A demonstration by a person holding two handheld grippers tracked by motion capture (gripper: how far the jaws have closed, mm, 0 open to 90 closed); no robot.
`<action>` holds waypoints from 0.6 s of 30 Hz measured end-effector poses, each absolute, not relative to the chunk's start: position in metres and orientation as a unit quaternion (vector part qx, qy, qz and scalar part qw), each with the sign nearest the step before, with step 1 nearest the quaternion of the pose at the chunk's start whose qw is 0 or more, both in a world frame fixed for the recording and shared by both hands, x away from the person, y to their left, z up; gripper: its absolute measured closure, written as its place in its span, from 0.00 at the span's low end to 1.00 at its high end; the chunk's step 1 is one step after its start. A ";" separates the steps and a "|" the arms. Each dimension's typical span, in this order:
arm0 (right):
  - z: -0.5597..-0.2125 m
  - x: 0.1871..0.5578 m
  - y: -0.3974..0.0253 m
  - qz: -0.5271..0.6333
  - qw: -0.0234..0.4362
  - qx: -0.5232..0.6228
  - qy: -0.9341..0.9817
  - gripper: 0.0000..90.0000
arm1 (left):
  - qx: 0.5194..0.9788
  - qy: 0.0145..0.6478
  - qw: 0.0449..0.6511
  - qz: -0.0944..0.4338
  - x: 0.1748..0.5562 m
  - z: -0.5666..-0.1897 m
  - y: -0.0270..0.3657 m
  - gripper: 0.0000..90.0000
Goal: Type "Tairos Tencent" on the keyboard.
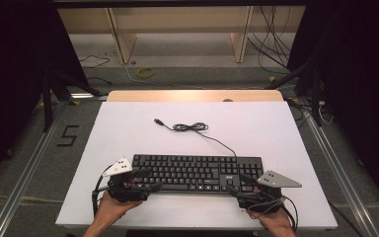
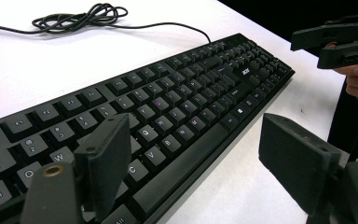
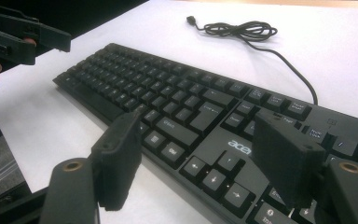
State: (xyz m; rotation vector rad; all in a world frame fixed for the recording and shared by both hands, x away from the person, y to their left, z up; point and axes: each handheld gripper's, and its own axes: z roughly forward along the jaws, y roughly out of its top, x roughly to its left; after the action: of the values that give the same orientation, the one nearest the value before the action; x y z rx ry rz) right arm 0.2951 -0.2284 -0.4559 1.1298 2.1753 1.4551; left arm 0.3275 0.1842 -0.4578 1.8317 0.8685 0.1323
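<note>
Black full-size plastic keyboard (image 1: 197,173): flat on white bench (image 1: 128,128), near front edge; its black cable (image 1: 192,127) coiled behind. Left gripper (image 1: 145,180): jaws apart, over keyboard's left end. Right gripper (image 1: 243,183): jaws apart, over right end.

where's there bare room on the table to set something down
Free: the white table left and right of the coiled cable, behind the keyboard. Crowded: the front edge, with the left gripper and right gripper.
</note>
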 end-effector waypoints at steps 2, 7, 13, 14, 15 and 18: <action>-0.456 0.295 -0.228 0.505 0.146 0.392 0.755 0.38 | 0.766 0.363 0.527 0.055 0.328 -0.458 0.184 0.28; -0.456 0.295 -0.227 0.505 0.145 0.392 0.755 0.38 | 0.766 0.364 0.527 0.055 0.328 -0.458 0.184 0.28; -0.456 0.297 -0.220 0.504 0.141 0.389 0.759 0.38 | 0.765 0.366 0.527 0.056 0.329 -0.458 0.185 0.28; -0.456 0.298 -0.218 0.504 0.140 0.388 0.759 0.38 | 0.765 0.368 0.527 0.056 0.329 -0.458 0.185 0.28; -0.456 0.299 -0.217 0.504 0.139 0.387 0.760 0.38 | 0.765 0.368 0.526 0.057 0.329 -0.458 0.186 0.28; -0.455 0.301 -0.211 0.504 0.138 0.384 0.762 0.38 | 0.765 0.371 0.523 0.059 0.330 -0.459 0.187 0.28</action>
State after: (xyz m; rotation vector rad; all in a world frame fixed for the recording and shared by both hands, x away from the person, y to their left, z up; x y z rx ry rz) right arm 0.3013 -0.2112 -0.4547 1.1101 2.2029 1.4570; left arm 0.3303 0.1873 -0.4587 1.8331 0.8873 0.1409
